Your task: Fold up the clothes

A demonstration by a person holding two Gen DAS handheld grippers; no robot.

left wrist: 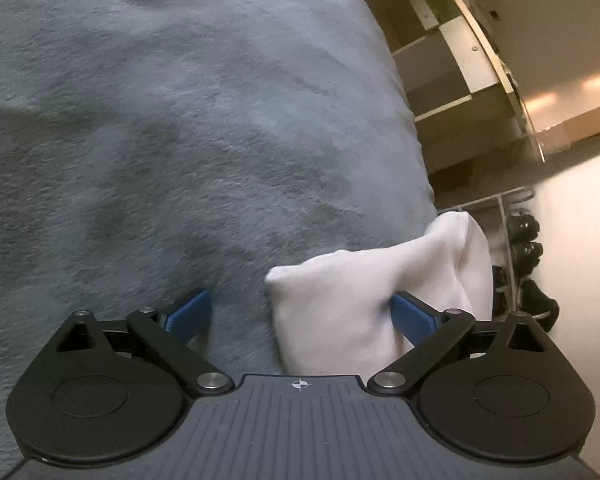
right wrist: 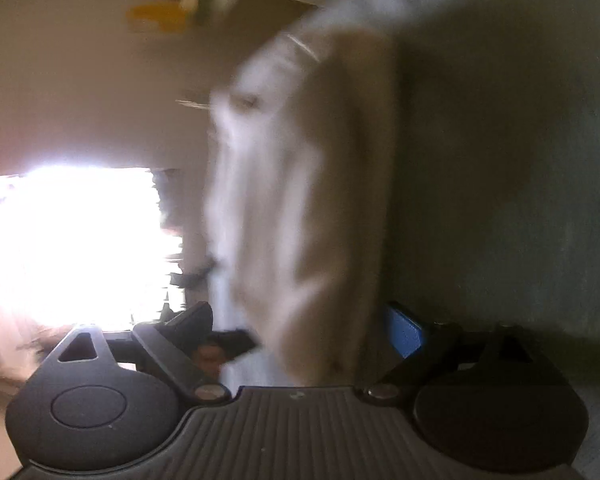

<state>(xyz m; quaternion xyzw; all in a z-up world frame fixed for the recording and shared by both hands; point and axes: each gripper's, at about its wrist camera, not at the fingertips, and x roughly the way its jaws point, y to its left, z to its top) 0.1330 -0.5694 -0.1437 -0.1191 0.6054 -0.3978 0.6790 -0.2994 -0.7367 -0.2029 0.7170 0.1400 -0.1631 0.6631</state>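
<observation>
- Left gripper (left wrist: 300, 312): jaws spread wide, holding nothing. The white garment (left wrist: 364, 300) sits between the blue fingers (left wrist: 190, 312), bunched against the one at 3 o'clock and clear of the one at 9 o'clock.
- The garment lies at the 4 o'clock edge of the grey plush blanket (left wrist: 160, 128) and spills over it.
- Beyond, at 1 to 3 o'clock, shelving (left wrist: 452, 92) and dark shoes (left wrist: 528, 240) on the floor.
- Right gripper (right wrist: 300, 328): jaws wide, gripping nothing; the blurred white garment (right wrist: 300, 200) hangs between them, up toward 12 o'clock.
- A bright window (right wrist: 68, 240) glares at 9 o'clock.
</observation>
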